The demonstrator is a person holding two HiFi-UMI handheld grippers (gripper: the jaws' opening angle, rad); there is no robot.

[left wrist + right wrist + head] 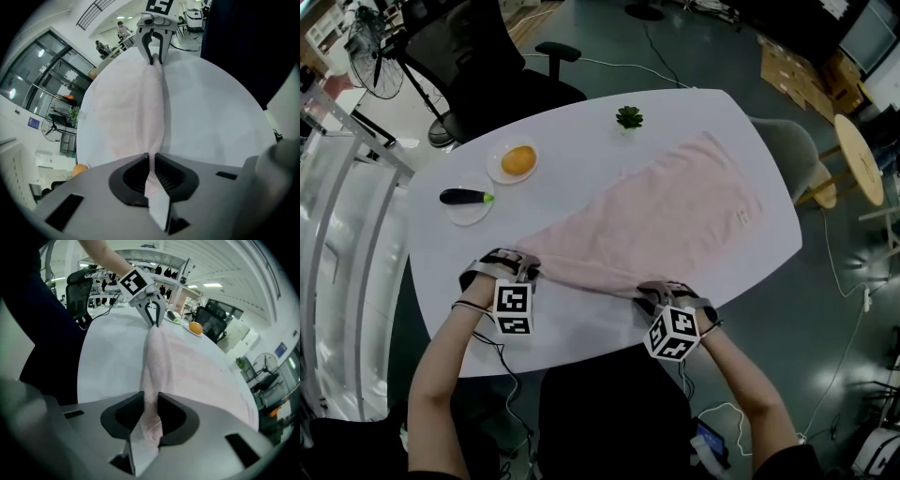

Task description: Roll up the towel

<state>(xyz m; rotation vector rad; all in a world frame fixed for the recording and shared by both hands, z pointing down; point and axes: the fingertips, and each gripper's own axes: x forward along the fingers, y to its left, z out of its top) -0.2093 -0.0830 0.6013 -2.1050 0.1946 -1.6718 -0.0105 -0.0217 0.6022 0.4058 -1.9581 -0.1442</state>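
Observation:
A pale pink towel (pixel 656 220) lies spread across the white oval table (pixel 581 141), running from the near edge toward the far right. My left gripper (pixel 528 267) pinches the towel's near left corner, and my right gripper (pixel 649 292) pinches its near right corner. In the left gripper view the towel edge (pixel 152 117) runs from between my jaws straight to the right gripper (pixel 155 60). The right gripper view shows the bunched towel (pixel 154 366) clamped between my jaws, leading to the left gripper (pixel 152 320). Both hold the near edge slightly raised and taut.
Far left on the table stand a plate with an orange (pixel 518 160) and a plate with an eggplant (pixel 467 197). A small green plant (pixel 629 117) sits at the far edge. A black office chair (pixel 502 70) stands behind the table; wooden furniture (pixel 853 159) stands right.

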